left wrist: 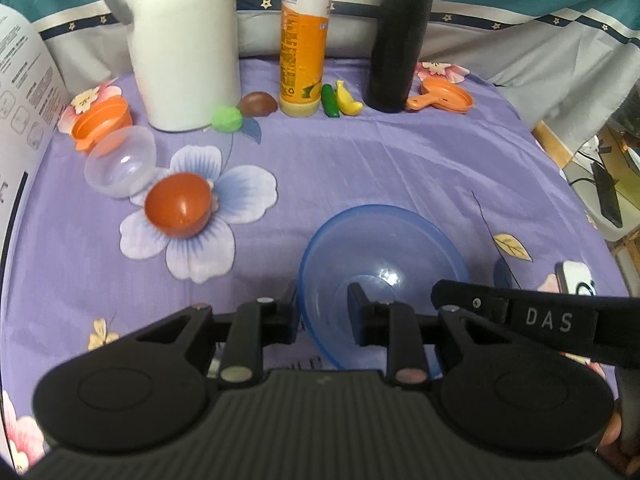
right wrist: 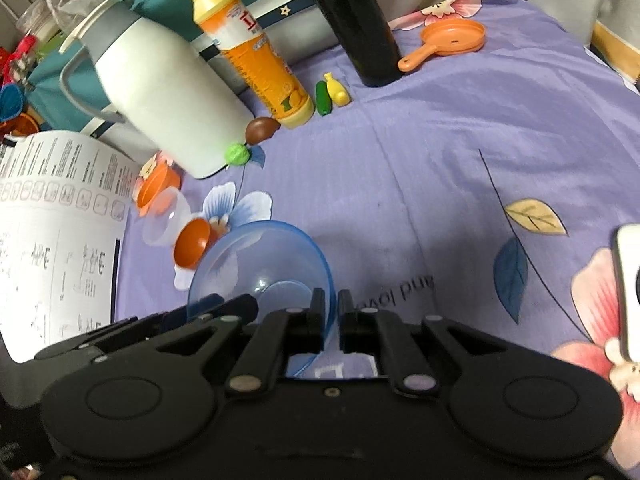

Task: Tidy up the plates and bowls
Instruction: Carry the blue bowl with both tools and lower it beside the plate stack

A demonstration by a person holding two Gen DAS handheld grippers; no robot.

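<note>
A clear blue bowl (left wrist: 384, 264) at lower centre lies on a lilac cloth (left wrist: 360, 168) printed with flowers. Left: a red-brown bowl (left wrist: 178, 210), a colourless one (left wrist: 120, 166). Top: white jug (left wrist: 184, 40), orange-yellow bottle (left wrist: 303, 40), black flask (left wrist: 396, 36).

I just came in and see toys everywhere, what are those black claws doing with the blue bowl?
A person is holding two grippers, and both pinch the blue bowl by its rim. The left gripper grips one side, and the right gripper is shut on the opposite edge. The red bowl, clear bowl and orange cup sit on the purple flowered cloth.
</note>
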